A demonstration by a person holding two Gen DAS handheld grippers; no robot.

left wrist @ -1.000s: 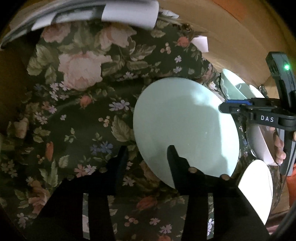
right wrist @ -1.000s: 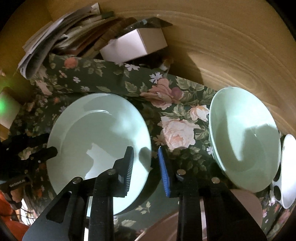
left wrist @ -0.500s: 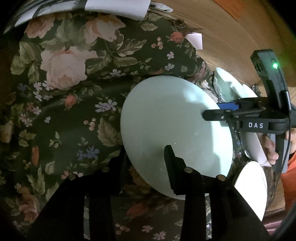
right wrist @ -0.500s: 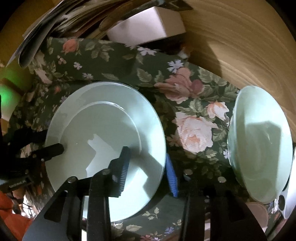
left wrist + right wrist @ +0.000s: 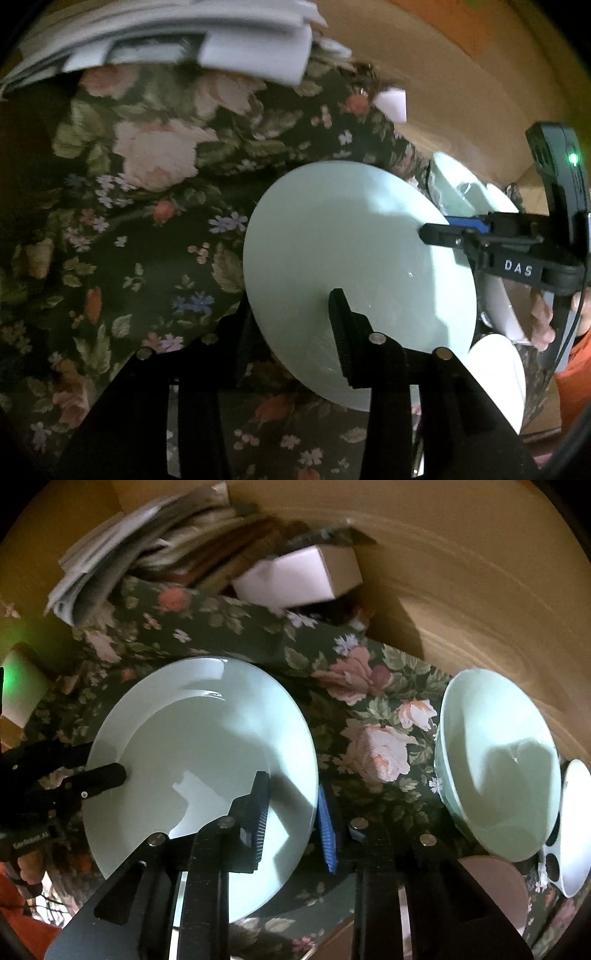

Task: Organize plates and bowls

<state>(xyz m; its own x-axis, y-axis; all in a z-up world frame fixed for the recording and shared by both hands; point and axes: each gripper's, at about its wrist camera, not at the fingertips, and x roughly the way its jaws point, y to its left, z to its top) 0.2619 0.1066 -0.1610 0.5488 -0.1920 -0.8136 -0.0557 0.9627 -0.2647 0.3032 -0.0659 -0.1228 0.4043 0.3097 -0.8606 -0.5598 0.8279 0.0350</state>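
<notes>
Since a second ago the pale green plate (image 5: 199, 768) has been taken at its right edge by the right tool (image 5: 291, 812), whose jaws have just been closing on the rim. At the plate's left edge the left tool (image 5: 295, 325) appears clamped, though its lower finger is hidden. Both tools hold the plate over the floral surface (image 5: 369, 716). The green bowl (image 5: 495, 760) sits right. Next, I judge, a level carry to its stack.

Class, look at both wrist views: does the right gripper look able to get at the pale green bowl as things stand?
Probably not yet: the right gripper is closed on the plate rim. The bowl sits uncovered on the floral cloth, nothing between.
</notes>
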